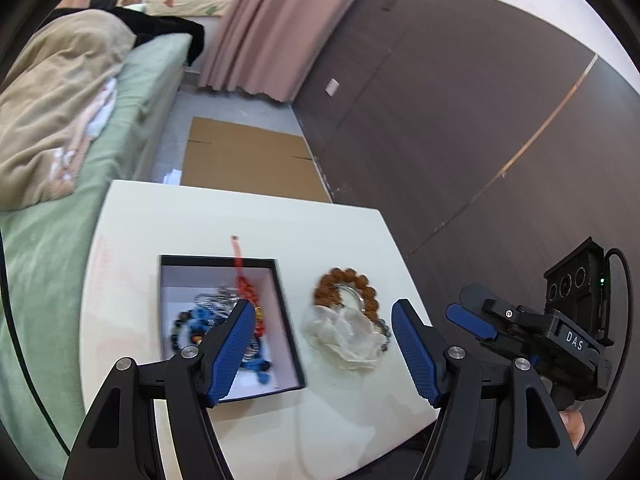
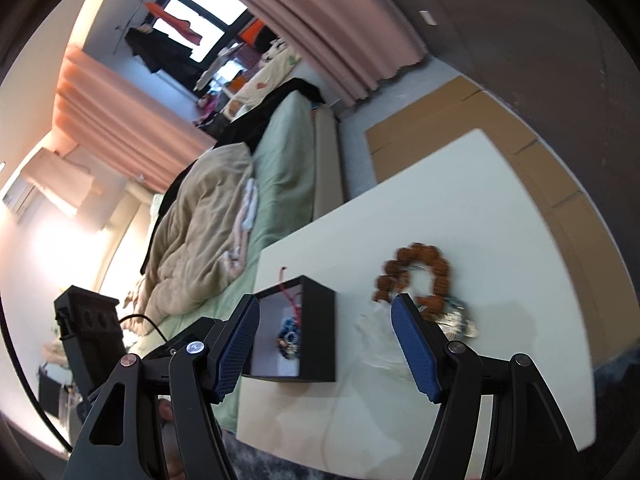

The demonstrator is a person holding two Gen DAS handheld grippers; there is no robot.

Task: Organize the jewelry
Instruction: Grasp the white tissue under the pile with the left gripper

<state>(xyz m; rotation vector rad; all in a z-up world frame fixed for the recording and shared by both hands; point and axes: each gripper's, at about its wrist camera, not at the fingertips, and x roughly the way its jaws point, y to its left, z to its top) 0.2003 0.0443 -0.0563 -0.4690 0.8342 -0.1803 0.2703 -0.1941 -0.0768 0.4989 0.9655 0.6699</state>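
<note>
the left gripper (image 1: 324,348) hovers above the white counter (image 1: 340,232), its jaws spread wide and holding nothing. between its two blue pads, and a little beyond them, lie the black box (image 1: 290,320) and the brown bead bracelet (image 1: 346,290). the box sits toward the left pad, which hides part of its inside; the bracelet lies toward the right pad, just beside the box's right wall and apart from it.

the box is open at the top, and its long axis runs away from the gripper. inside it is a tangle of blue beads (image 1: 200,318) with a red cord (image 1: 242,276) that trails out over the far rim, pointing away along the same axis.

the bracelet lies flat as a ring on the counter, with a crumpled clear plastic bag (image 1: 344,332) touching its near side and some smaller dark beads at the bag's right edge.

the right gripper (image 2: 324,346) is likewise wide open and empty, low over the counter's near edge. in its view the box (image 2: 320,328) stands between the pads nearer the left one, and the bracelet (image 2: 416,268) lies just past the right pad's tip. a green bed (image 1: 156,76) runs along the counter's left side.
</note>
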